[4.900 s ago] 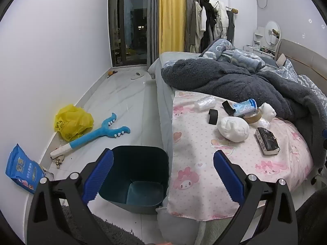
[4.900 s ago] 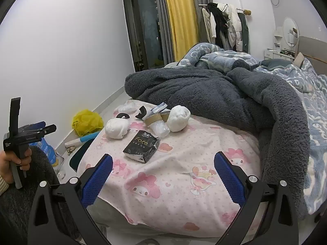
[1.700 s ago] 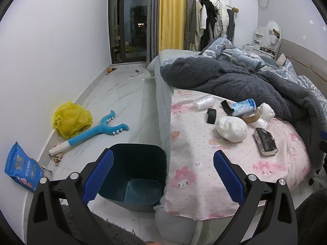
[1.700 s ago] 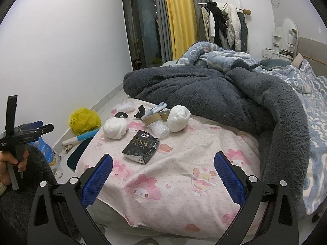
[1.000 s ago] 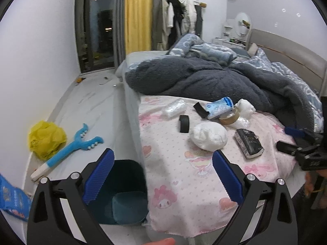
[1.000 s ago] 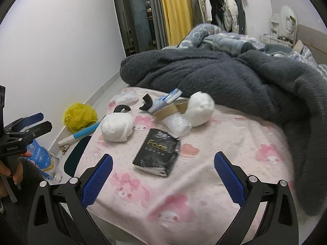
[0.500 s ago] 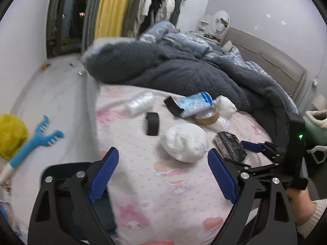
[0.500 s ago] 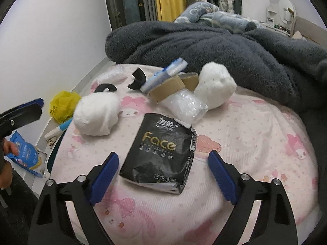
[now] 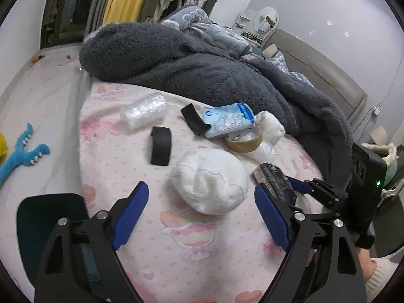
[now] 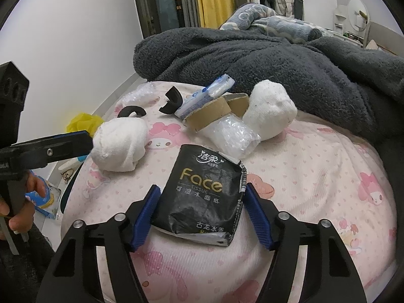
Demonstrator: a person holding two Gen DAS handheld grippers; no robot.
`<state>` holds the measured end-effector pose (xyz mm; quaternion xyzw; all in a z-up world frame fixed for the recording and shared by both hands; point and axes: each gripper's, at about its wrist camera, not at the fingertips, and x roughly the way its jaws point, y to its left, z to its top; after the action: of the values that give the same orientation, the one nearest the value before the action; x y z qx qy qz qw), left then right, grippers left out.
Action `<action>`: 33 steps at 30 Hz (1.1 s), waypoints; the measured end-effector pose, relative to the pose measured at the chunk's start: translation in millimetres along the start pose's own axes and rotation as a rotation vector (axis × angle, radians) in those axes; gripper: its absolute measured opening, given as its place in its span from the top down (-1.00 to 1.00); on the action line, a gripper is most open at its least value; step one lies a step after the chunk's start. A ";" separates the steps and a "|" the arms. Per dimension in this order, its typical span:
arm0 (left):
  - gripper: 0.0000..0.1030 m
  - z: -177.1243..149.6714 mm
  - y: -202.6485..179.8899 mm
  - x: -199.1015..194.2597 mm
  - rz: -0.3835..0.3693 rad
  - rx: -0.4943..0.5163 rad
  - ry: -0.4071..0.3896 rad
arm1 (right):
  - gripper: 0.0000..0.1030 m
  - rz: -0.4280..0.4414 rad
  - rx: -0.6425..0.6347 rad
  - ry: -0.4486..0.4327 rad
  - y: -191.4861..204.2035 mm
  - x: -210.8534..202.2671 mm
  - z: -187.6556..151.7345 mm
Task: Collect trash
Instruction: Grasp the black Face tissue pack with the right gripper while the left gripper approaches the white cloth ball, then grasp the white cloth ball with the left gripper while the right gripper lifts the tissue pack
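Observation:
Trash lies on a pink bedsheet [image 9: 121, 171]. A white crumpled wad [image 9: 209, 181] sits just ahead of my left gripper [image 9: 200, 189], whose jaws are closing and stand either side of its near end without pressing it. A black "Face" tissue pack [image 10: 199, 176] lies flat between the blue pads of my right gripper [image 10: 201, 194]. Those jaws are closing, and the pads stand close along the pack's two sides. In the left wrist view the right gripper's fingers [image 9: 300, 185] reach onto the same pack [image 9: 271, 176]. A dark teal bin [image 9: 48, 217] stands on the floor left of the bed.
Further back on the sheet lie bubble wrap [image 9: 142, 109], two black curved pieces [image 9: 160, 145], a blue wipes pack [image 9: 227, 118], a cardboard ring [image 9: 243, 144] and a second white wad [image 10: 270, 111]. A grey fleece blanket [image 9: 202, 63] is heaped behind. A blue toy [image 9: 22, 151] lies on the floor.
The left gripper swung from over the bin to the white wad and dropped toward the bed. The right gripper came down around the black pack, and its jaws narrowed.

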<state>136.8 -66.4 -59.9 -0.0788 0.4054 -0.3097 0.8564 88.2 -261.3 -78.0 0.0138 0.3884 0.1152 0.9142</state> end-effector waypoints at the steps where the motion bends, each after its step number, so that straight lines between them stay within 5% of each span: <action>1: -0.70 0.9 -0.1 3.1 -0.008 -0.003 0.007 | -0.26 0.000 -0.008 -0.001 1.0 -0.9 0.8; 6: -0.57 4.1 0.4 16.8 -0.050 -0.033 0.028 | -0.20 -0.011 -0.048 -0.004 9.2 -5.8 3.9; 8: -0.30 4.5 2.0 25.1 -0.053 -0.039 0.058 | -0.19 -0.012 -0.061 -0.006 13.6 -8.7 4.1; 14: 0.08 5.2 2.7 23.2 -0.076 -0.051 0.063 | -0.19 -0.026 -0.078 -0.033 25.2 -24.0 5.9; 21: 0.14 10.5 -0.6 -15.7 -0.074 -0.027 -0.027 | -0.19 -0.035 -0.095 -0.060 41.3 -35.5 9.3; 33: 0.13 5.1 38.0 -65.9 0.130 -0.017 -0.109 | -0.19 0.090 -0.132 -0.077 98.9 -37.9 40.4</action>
<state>126.7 2.4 -28.7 -0.0763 0.3649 -0.2453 0.8949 71.8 -170.8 -11.6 -0.0246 0.3437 0.1809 0.9211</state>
